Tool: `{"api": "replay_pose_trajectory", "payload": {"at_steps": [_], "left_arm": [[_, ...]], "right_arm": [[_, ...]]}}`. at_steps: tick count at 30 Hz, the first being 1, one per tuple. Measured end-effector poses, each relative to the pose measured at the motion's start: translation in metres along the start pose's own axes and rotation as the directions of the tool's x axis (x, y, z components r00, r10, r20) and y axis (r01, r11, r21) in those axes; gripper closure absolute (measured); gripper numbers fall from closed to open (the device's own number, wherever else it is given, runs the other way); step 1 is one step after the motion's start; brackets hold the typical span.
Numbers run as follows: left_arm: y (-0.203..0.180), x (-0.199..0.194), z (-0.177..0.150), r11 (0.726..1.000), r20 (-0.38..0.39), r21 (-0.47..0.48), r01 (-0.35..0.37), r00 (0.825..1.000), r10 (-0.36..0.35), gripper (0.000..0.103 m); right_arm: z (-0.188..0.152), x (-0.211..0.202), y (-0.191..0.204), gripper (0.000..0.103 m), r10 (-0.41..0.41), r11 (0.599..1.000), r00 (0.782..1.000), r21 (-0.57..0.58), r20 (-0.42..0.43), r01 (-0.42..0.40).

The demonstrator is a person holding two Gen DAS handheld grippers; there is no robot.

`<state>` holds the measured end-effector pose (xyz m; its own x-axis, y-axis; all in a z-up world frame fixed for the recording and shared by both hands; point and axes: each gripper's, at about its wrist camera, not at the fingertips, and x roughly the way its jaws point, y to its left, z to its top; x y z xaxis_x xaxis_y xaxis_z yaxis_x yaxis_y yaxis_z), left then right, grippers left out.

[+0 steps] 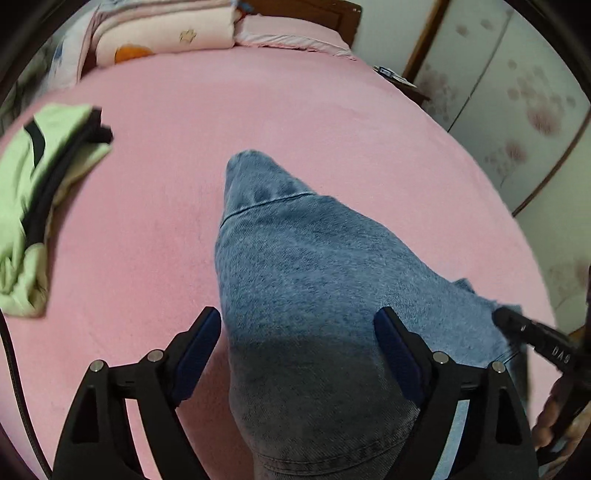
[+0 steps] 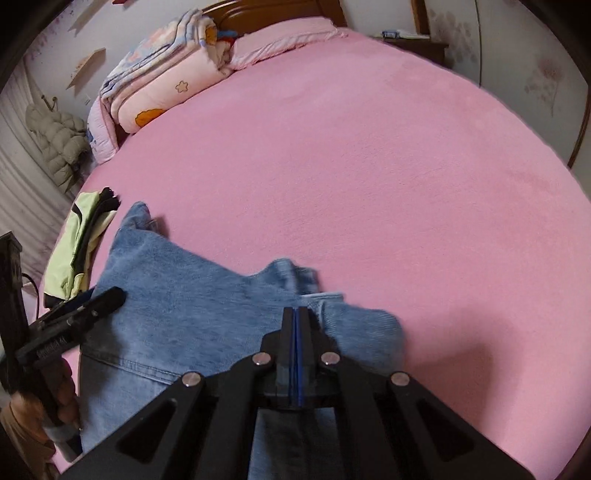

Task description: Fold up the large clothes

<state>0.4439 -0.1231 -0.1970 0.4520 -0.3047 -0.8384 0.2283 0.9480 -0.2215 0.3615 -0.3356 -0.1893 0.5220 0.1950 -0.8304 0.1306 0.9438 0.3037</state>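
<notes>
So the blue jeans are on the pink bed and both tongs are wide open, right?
Not quite. The blue jeans do lie on the pink bed, but only the left tongs are wide open. The right tongs are shut, their fingers pressed together over the denim, as the right wrist view shows.

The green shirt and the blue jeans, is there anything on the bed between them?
Nothing but bare pink bed cover lies between the green shirt and the jeans, seen in the left wrist view.

I see a pink bedsheet (image 2: 369, 166), a folded quilt (image 2: 162, 85) by the wooden headboard (image 2: 266, 14), and a beige puffer jacket (image 2: 59, 144) hanging at the wall.
</notes>
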Motion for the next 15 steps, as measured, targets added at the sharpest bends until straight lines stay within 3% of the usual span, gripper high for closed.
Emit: {"api": "replay_pose_trajectory", "payload": {"at_steps": [6,8,10,15], "left_arm": [[-0.010,-0.023,-0.005,0.997,0.037,0.044,-0.066,0.997,0.064,0.018],[-0.013,-0.038,-0.006,0.996,0.044,0.066,-0.056,0.998,0.053,0.018],[-0.020,-0.059,-0.006,0.994,0.066,0.096,-0.059,0.996,0.053,0.018],[-0.035,-0.124,-0.009,0.985,0.064,0.168,-0.043,0.997,0.032,0.009]], "right_arm": [[0.002,-0.019,-0.005,0.097,-0.060,0.998,0.998,0.010,0.008,0.060],[0.001,-0.031,-0.008,0.090,-0.047,0.999,0.999,0.016,-0.002,0.047],[-0.003,-0.046,-0.009,0.071,-0.034,0.999,0.999,0.011,-0.003,0.034],[-0.013,-0.095,-0.005,0.054,0.028,0.999,0.999,0.018,0.015,-0.028]]}}
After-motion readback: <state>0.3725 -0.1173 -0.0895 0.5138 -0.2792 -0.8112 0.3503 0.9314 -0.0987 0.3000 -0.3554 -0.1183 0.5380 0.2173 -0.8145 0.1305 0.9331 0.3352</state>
